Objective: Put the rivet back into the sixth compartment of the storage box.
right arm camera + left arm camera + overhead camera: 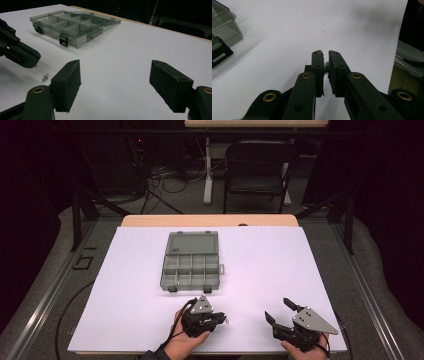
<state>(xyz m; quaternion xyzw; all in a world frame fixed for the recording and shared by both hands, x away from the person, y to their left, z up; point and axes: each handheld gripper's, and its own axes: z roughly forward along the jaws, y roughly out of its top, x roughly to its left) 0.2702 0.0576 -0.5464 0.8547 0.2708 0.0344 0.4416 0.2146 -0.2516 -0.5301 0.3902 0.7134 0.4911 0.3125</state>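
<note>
My left gripper (223, 319) lies low over the white sheet near the front edge, its jaws pointing right. They are shut (325, 53) on a small silver metal pin (326, 67) whose tip pokes out between the pads. A second small metal pin (45, 77) lies loose on the sheet just beside the left gripper (35, 63). To the right, my right gripper (277, 310) is held wide open (116, 67) with nothing between its pads. An open grey plastic compartment box (192, 265) sits mid-table, lid folded back, beyond both grippers.
A white sheet (260, 265) covers the wooden table. The box (72, 25) has two black latches on its near side and looks empty. A black chair (257, 167) and cables stand on the floor behind the table.
</note>
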